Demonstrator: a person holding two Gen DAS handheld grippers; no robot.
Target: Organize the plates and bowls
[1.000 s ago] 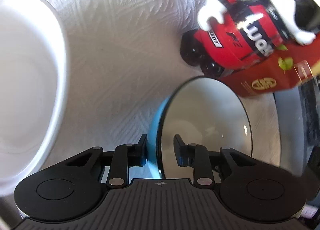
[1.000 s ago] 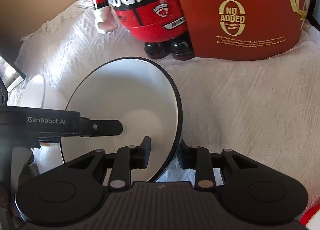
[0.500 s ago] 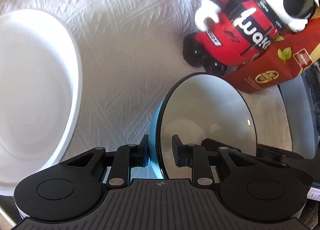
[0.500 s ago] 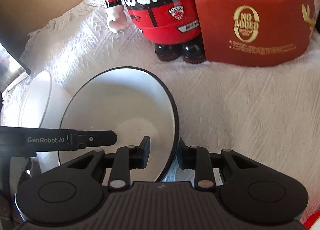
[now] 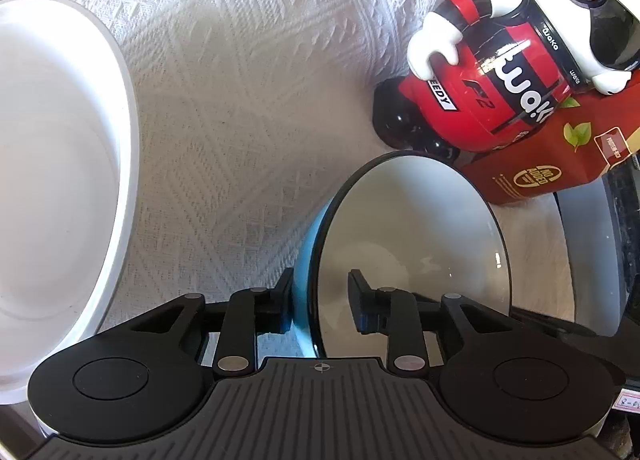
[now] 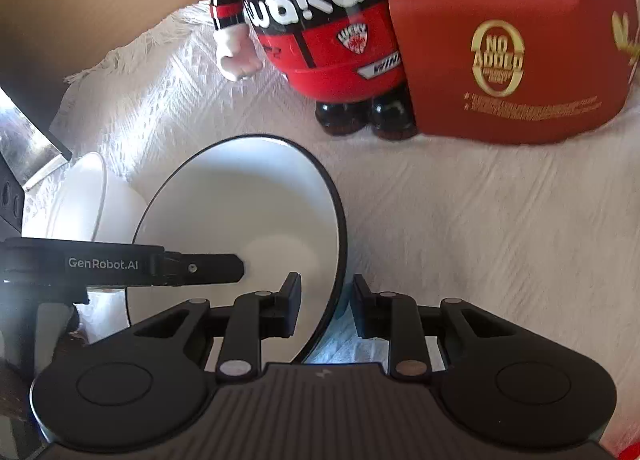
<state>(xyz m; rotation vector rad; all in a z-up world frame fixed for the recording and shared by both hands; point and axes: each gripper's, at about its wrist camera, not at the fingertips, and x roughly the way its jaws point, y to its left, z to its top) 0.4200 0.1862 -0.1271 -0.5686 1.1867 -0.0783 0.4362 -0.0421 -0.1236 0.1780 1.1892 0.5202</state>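
Observation:
A blue bowl (image 5: pixel 408 244) with a white inside and a thin black rim is tilted above the white cloth. My left gripper (image 5: pixel 320 292) straddles its near rim. Its jaws are opening: the outer finger (image 5: pixel 286 300) rests on the blue wall and the inner one stands off the white inside. At the opposite rim of the blue bowl (image 6: pixel 248 212), my right gripper (image 6: pixel 326 292) is shut on the edge. One left finger (image 6: pixel 200 268) reaches into the bowl in the right wrist view. A larger white bowl (image 5: pixel 56 180) stands to the left, and the white bowl (image 6: pixel 80 200) shows behind the blue one.
A red and black toy figure (image 5: pixel 500 72) and a red carton (image 5: pixel 560 164) stand at the back on the white textured cloth (image 5: pixel 240 100). The same toy figure (image 6: pixel 320 28) and carton (image 6: pixel 500 40) are close ahead. A grey round rim (image 5: pixel 584 244) lies at the right.
The left jaws narrowed on the blue bowl's rim, then spread apart again. The right gripper's hold on the rim looks the same. More of the white bowl has come into the left wrist view.

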